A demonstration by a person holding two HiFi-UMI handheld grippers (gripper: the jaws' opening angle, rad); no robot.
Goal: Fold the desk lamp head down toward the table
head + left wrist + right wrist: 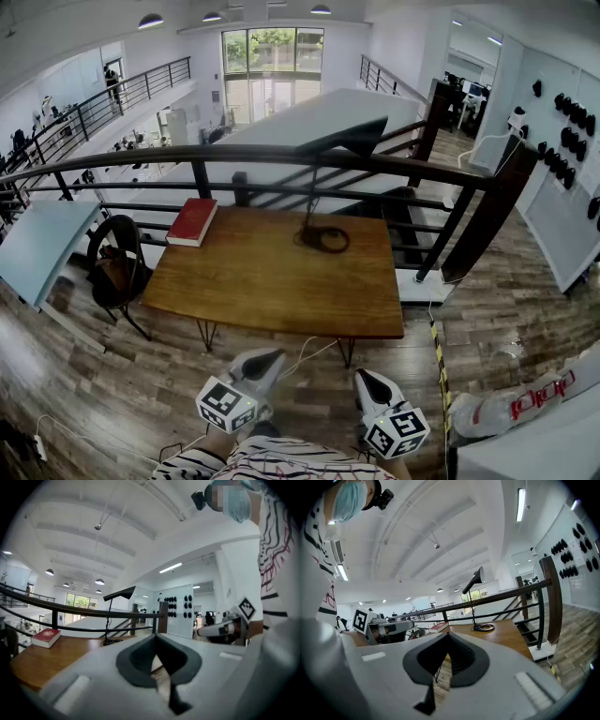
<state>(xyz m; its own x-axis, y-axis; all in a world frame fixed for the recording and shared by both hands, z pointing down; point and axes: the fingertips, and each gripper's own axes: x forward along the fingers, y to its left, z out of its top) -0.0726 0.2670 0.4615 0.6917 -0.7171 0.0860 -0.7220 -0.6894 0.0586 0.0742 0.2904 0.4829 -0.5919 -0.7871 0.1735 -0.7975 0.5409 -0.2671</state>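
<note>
A black desk lamp (323,238) stands at the far middle of the wooden table (272,281). Its thin stem rises upright and its long head (345,138) is raised, above the railing line. The left gripper view shows the lamp head (120,593) high over the table, and in the right gripper view the lamp head (475,579) is raised too. My left gripper (270,357) and right gripper (366,377) hang side by side before the table's near edge, well short of the lamp. Both are shut with nothing between the jaws.
A red book (192,221) lies at the table's far left corner. A dark railing (253,156) runs just behind the table. A chair with a bag (116,263) stands at the left. A white cable (305,352) trails under the table's front.
</note>
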